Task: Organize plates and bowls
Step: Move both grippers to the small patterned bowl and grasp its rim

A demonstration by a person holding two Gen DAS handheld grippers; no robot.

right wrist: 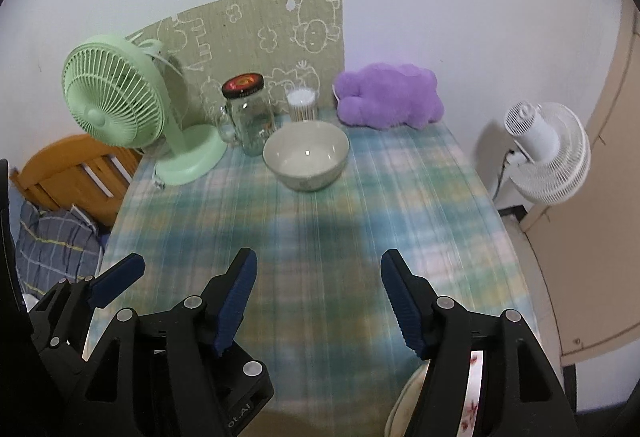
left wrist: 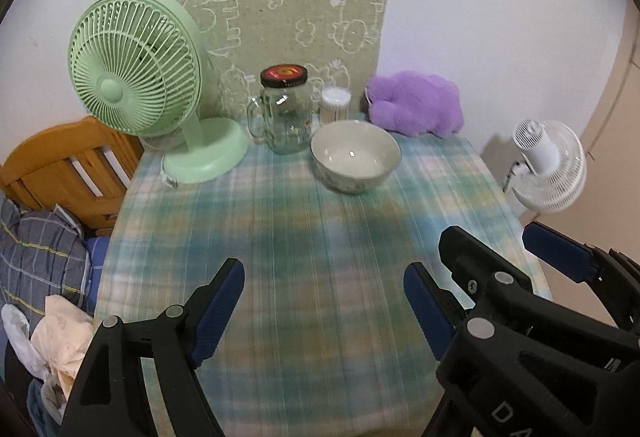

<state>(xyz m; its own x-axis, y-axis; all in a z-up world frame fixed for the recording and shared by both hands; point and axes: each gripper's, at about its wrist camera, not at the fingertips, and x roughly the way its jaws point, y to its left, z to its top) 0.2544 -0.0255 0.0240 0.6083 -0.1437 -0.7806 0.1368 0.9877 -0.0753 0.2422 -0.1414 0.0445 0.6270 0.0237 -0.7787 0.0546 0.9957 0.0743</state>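
On my left sits the green fan, then the lidded glass jar, then the bowl upright far back on the plaid surface, purple plush beyond. My left tool and right tool both hang released, nothing between their fingers.

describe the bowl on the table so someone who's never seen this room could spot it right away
Start at the big mint-green desk fan at the back left of the plaid-clothed table. To its right stands a clear glass jar mug with a dark lid, and just right of that and nearer the camera sits the bowl. It is the only wide, open, pale dish there, and empty.
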